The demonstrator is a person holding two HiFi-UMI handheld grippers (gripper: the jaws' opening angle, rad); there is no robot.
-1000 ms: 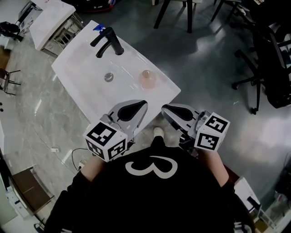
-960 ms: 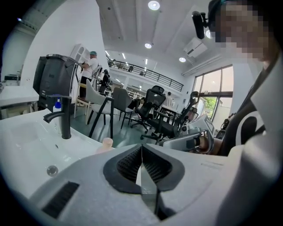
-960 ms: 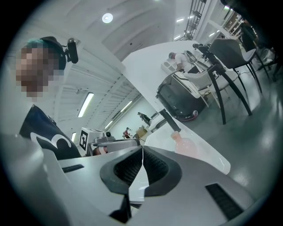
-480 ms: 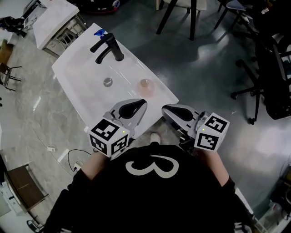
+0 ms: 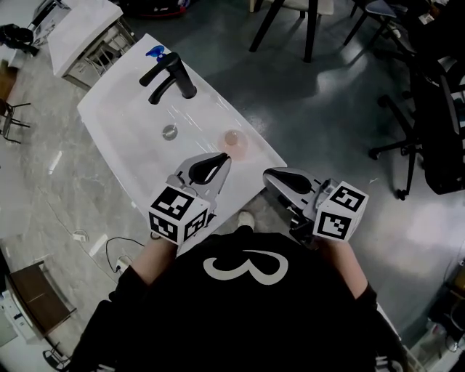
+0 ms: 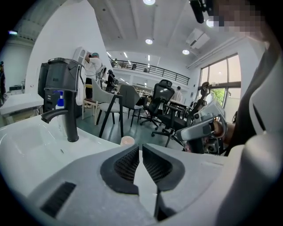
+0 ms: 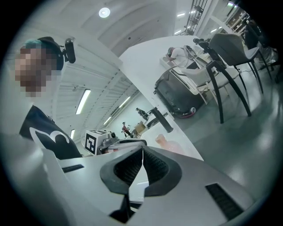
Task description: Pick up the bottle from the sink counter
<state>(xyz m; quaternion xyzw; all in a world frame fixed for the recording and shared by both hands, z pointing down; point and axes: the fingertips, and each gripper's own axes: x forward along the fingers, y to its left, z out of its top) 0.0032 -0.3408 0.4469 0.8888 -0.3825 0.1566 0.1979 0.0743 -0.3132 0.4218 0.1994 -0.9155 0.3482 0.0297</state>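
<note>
A small pale pink bottle point(image 5: 234, 141) stands on the white sink counter point(image 5: 123, 120), near its right front edge. My left gripper point(image 5: 223, 157) is shut and empty, its tips over the counter's edge just short of the bottle. In the left gripper view the bottle point(image 6: 127, 141) shows right beyond the closed jaws of the left gripper point(image 6: 141, 148). My right gripper point(image 5: 268, 174) hangs off the counter to the right, shut with nothing in it. In the right gripper view the bottle point(image 7: 166, 141) lies ahead of the right gripper point(image 7: 142, 151) and slightly right.
A black faucet point(image 5: 171, 75) rises at the far end of the basin, with a drain point(image 5: 169, 131) in front of it and a blue-topped object point(image 5: 155, 51) behind. Black chairs point(image 5: 309, 18) and an office chair point(image 5: 429, 109) stand on the grey floor to the right.
My left gripper has moved forward over the counter edge, closer to the bottle. The right gripper has hardly moved. Both stay shut.
</note>
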